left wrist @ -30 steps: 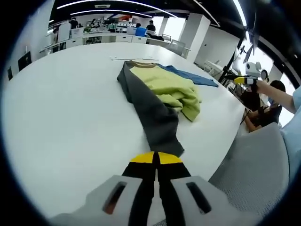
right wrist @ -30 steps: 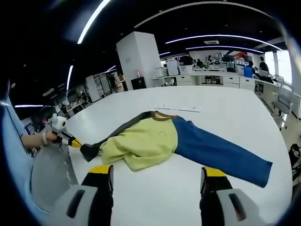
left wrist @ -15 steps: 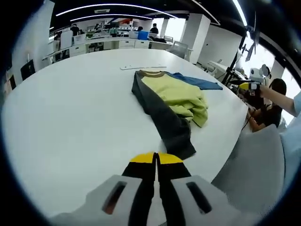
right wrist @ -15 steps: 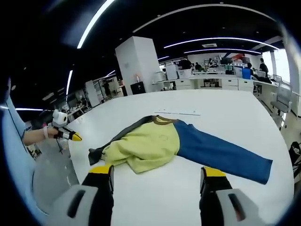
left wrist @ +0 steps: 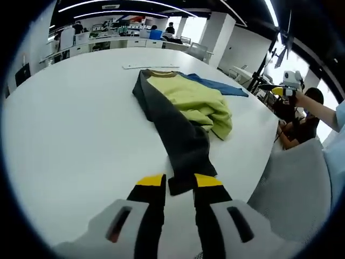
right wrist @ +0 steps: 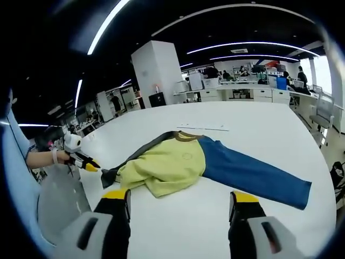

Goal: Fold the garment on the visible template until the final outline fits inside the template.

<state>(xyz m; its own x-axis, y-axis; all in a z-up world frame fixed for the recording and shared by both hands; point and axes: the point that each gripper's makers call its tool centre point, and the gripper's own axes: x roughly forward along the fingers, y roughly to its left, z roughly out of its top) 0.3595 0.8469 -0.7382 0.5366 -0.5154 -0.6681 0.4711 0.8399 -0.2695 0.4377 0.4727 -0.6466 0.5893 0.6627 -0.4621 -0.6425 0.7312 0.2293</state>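
Observation:
A sweatshirt with a yellow-green body [left wrist: 191,100] [right wrist: 164,164] lies on the white table [left wrist: 70,124]. It has a dark grey sleeve [left wrist: 172,127] and a blue sleeve [right wrist: 253,175]. My left gripper [left wrist: 179,182] is open, its yellow-tipped jaws standing either side of the grey sleeve's cuff [left wrist: 186,178]. The right gripper view shows the left gripper [right wrist: 86,162] next to that cuff [right wrist: 108,175]. My right gripper [right wrist: 180,197] is wide open above bare table, short of the body's hem. In the left gripper view it [left wrist: 280,89] hovers far right, held by a hand.
A thin pale strip [left wrist: 151,66] [right wrist: 202,128] lies on the table beyond the collar. The table's curved edge [left wrist: 253,172] runs close to the cuff, with a grey chair back [left wrist: 294,189] beside it. Desks and people fill the far office.
My left gripper was shut and short of the sleeve; now it is open with the grey cuff between its jaws. My right gripper stays open, hardly moved.

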